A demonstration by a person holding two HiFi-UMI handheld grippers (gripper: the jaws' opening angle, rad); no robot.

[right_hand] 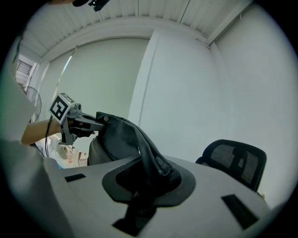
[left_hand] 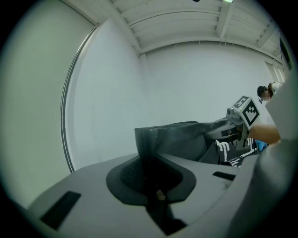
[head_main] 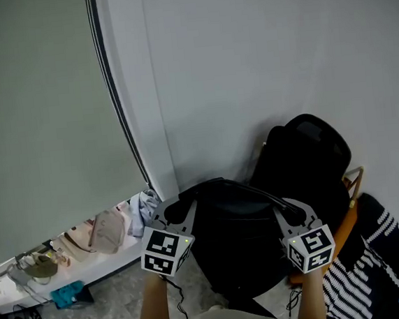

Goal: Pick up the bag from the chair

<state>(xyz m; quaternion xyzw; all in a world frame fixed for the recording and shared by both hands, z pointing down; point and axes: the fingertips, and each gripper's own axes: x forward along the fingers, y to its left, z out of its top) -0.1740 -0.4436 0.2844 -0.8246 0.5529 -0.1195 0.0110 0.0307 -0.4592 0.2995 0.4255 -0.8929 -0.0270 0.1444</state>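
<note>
Black soft fabric bag [head_main: 239,246] hangs at 5 o'clock in the head view, slung between the two tools in front of the black mesh-backed office chair [head_main: 311,148]. The chair rises behind it toward 3 o'clock. Whether the bag's bottom has cleared the seat is hidden by the bag itself.

The left hand-held gripper [head_main: 181,206] is clamped on a folded edge of the bag's cloth at its 10 o'clock corner. The right hand-held gripper [head_main: 290,211] is closed on a padded black strap [right_hand: 149,153] at the 2 o'clock corner.

The likeliest trouble, I judge, is slippage. The left jaws pinch only a thin fold of limp cloth, and the weight hanging below could drag it out. If the two tools drift apart or lift unevenly, the load would swing onto one grip and the bag would tilt or drop. The sagging body could also catch on the chair's orange frame [head_main: 349,214] or on the black-and-white striped cloth [head_main: 373,247] at 4 o'clock.

The bag looks matte, woven and slack, with no stiff walls, and it creases where it is gripped. The strap is thicker, ribbed and rounded. The chair back is open mesh with a curved outline, and the tool jaws are smooth grey plastic.
</note>
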